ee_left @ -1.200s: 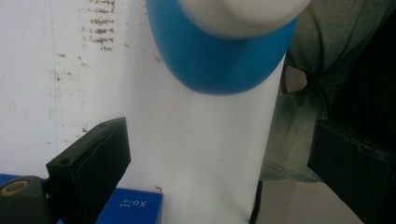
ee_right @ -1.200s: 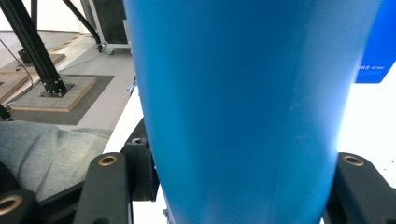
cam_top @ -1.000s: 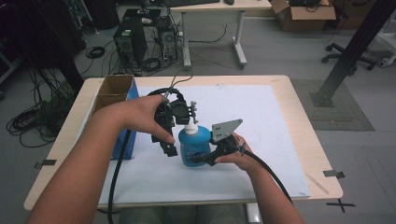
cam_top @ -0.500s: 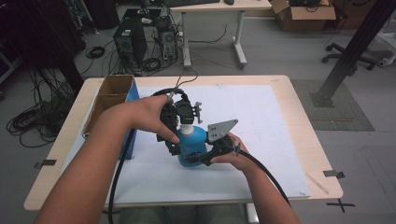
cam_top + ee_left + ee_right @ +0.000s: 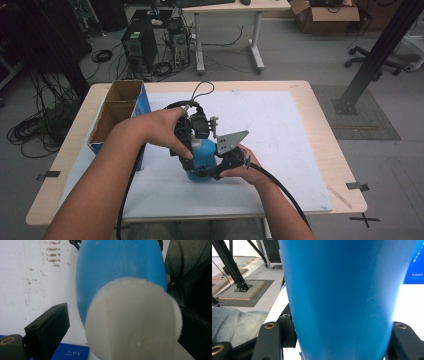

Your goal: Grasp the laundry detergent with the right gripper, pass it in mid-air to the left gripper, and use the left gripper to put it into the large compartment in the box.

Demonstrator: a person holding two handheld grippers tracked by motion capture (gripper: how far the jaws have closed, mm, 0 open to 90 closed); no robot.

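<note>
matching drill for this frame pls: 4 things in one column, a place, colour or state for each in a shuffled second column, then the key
1. bottle
2. cap
3. cardboard box
4. right gripper

a. white, facing the left gripper's camera
b. open-topped, at the table's left edge
c. blue, held over the white mat
d. shut on the bottle's body

Pairs: 1-c, 2-a, 3-b, 4-d

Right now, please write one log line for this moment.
right gripper: shut on blue bottle | left gripper: at white cap

Open cardboard box (image 5: 117, 111) at table (image 5: 310, 107) left edge; white mat (image 5: 280, 130).
</note>
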